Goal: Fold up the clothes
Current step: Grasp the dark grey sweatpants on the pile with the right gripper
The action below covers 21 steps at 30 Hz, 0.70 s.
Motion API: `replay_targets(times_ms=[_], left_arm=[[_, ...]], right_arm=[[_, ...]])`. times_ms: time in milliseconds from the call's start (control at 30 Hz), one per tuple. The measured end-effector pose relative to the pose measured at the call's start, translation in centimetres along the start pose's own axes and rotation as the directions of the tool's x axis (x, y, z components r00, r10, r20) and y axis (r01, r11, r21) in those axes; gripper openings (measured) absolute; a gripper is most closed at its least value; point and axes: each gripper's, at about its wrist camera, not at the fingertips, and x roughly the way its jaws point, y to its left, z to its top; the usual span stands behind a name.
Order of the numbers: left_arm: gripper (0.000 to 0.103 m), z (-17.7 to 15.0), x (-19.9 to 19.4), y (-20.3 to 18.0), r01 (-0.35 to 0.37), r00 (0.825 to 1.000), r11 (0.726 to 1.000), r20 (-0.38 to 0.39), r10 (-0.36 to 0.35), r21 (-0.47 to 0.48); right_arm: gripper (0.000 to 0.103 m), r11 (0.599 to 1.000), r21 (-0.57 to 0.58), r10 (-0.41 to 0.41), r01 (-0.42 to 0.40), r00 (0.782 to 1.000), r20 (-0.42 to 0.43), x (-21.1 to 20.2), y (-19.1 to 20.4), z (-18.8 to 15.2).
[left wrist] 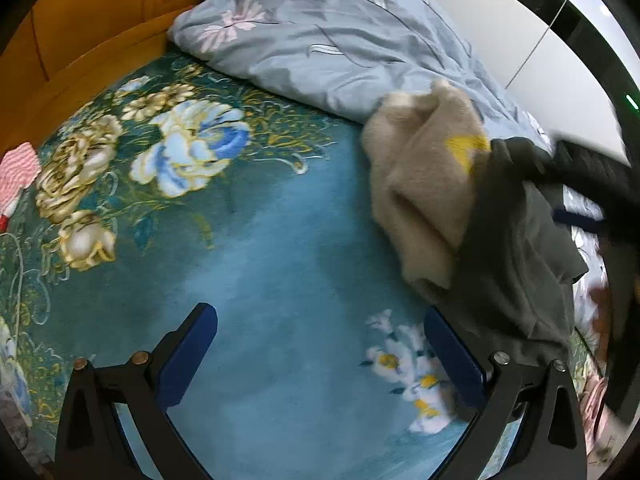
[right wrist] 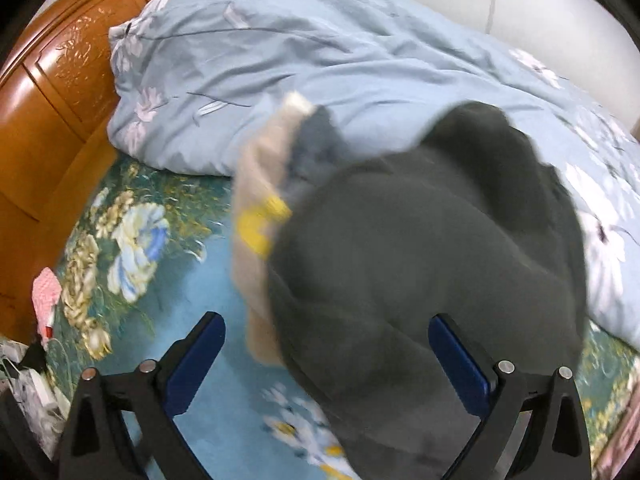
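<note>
A garment with a dark grey outside [right wrist: 420,248] and a beige fleecy lining [left wrist: 420,184] carrying a yellow patch [left wrist: 466,148] lies crumpled on the teal floral blanket [left wrist: 256,248], blurred by motion. My left gripper [left wrist: 324,344] is open above bare blanket, and its right finger [left wrist: 452,356] is beside the garment's dark edge [left wrist: 512,264]. My right gripper [right wrist: 328,352] is open too, its jaws wide apart, with the dark cloth spread between and beyond the fingers. A blurred black shape [left wrist: 592,176] crosses the right edge of the left wrist view.
A light blue flowered duvet [left wrist: 320,32] is bunched along the far side of the bed. The wooden headboard [right wrist: 48,112] rises on the left. A pink-and-white cloth [left wrist: 18,172] lies by the left edge, and white items [right wrist: 28,384] sit at the lower left.
</note>
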Motion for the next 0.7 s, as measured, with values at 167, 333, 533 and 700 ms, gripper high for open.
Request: replay_targets(times_ms=[167,333,533,700], left_arm=[[0.103,0.3,-1.1,2.0,-0.013,1.000,1.000,0.013,0.014,-0.014],[0.103,0.5,-2.2,3.0,-0.030,0.999,1.000,0.015,0.030,-0.009],[0.103,-0.5,-3.4,3.2,-0.023,1.000,1.000,0.007,0.023,-0.011],[0.103,-1.4,-4.6,1.2,0.014,1.000,0.999,-0.005,-0.014,0.031]], right_arm=[[0.070,0.998,0.005,-0.064,0.066,0.989,-0.134,2.7,1.8,1.1],[0.005,0.993,0.029,-0.108,0.118,0.966,-0.236,3.4,0.7,0.7],[0.004,0.971,0.214,-0.085,0.107,0.990,-0.110,-4.5,-5.6,-3.0],[0.004,0.906,0.410,-0.092,0.103,0.995,-0.048,-10.9,-14.2,-9.9]])
